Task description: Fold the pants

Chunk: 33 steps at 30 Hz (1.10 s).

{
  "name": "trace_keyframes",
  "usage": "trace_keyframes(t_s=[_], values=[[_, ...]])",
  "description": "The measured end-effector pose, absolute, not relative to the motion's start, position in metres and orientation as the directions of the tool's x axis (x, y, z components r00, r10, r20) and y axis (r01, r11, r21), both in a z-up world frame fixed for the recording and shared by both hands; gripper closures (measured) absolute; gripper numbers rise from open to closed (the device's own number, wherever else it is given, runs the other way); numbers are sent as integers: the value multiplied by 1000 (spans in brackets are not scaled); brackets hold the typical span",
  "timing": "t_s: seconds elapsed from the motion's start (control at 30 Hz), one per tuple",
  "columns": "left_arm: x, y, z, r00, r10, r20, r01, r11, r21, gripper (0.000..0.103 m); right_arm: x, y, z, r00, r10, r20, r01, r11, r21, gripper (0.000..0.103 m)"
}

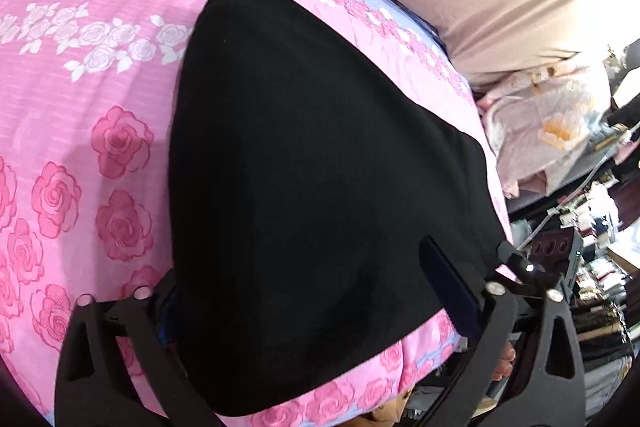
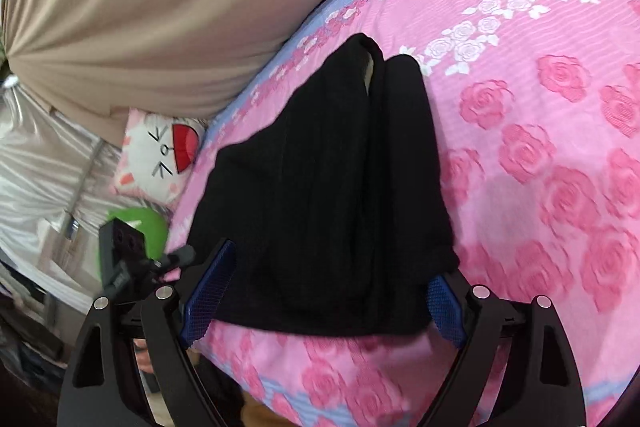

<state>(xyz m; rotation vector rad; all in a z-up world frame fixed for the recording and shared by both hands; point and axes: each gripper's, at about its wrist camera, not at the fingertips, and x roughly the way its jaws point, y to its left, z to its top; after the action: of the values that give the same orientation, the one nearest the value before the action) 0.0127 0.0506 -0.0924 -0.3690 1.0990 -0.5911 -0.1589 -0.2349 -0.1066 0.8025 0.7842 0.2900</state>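
Note:
The black pants (image 1: 312,187) lie folded into a flat bundle on the pink rose-print bed cover (image 1: 80,107). In the right wrist view the pants (image 2: 332,207) show two legs side by side with a gap at the far end. My left gripper (image 1: 316,291) is open, its fingers to either side of the near end of the pants. My right gripper (image 2: 328,291) is open too, its blue pads (image 2: 208,291) wide apart around the near edge of the pants. Neither grips the cloth.
A beige headboard cushion (image 2: 140,7) runs along the far side of the bed. A cat-face pillow (image 2: 160,155) and a green object (image 2: 144,227) lie at the bed's edge. Cluttered shelves (image 1: 592,267) and floral bedding (image 1: 540,139) are beside the bed.

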Motion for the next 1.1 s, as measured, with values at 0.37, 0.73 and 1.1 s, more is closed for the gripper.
trace_keyframes(t_s=[0.37,0.73,1.1], values=[[-32,100,-59,334,-609,-719,301,792,-531,75,-200,-199,-61,697,482,-531,-3,742,670,71],[-34,89,-84,419,-566,-710,285,824,-489,7,-223,-216,-97,684,392,-615,117,774,623,35],[-20,69,-93,414,-563,-715,256,826,-502,5,-195,-223,-79,742,451,-496,27,719,694,71]])
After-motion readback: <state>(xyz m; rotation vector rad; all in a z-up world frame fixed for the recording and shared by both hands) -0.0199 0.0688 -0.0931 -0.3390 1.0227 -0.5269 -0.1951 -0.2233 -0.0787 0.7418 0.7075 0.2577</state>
